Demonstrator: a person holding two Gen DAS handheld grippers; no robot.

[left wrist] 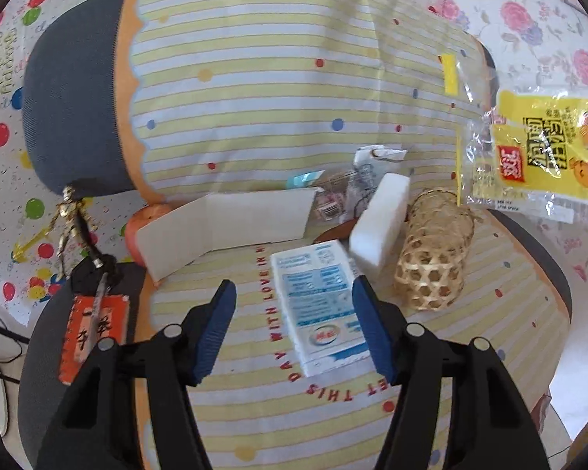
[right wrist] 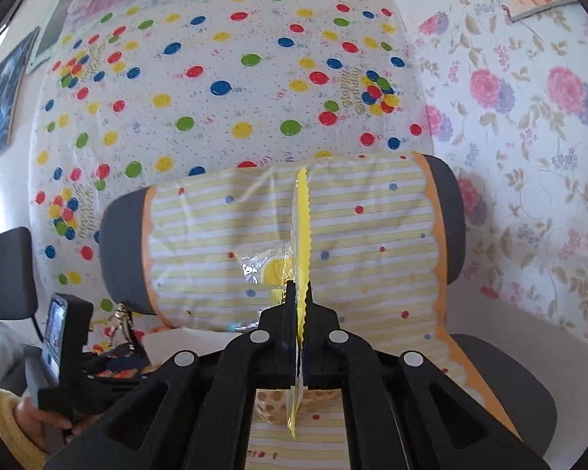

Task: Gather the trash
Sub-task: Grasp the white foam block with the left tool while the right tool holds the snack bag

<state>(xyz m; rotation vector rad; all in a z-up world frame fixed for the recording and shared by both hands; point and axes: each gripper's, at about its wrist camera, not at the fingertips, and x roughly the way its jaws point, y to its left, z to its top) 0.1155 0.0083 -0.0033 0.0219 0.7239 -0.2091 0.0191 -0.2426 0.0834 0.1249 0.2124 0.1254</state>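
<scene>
My left gripper [left wrist: 294, 305] is open over the chair seat, its blue pads on either side of a white and blue tissue pack [left wrist: 319, 305] that lies on the striped cloth. My right gripper [right wrist: 300, 293] is shut on a yellow and clear plastic wrapper [right wrist: 302, 227], seen edge-on. The same wrapper [left wrist: 545, 156] hangs in the air at the right of the left wrist view. Behind the pack lie a white foam block [left wrist: 380, 223], a folded white card [left wrist: 227, 227] and crumpled clear wrappers [left wrist: 356, 188].
A woven bamboo basket [left wrist: 431, 258] lies on its side right of the foam block. An apple [left wrist: 145, 219] sits behind the card. A gold figurine [left wrist: 72, 215] and a red tag [left wrist: 94, 337] are at the seat's left edge. The striped chair back [left wrist: 254, 78] rises behind.
</scene>
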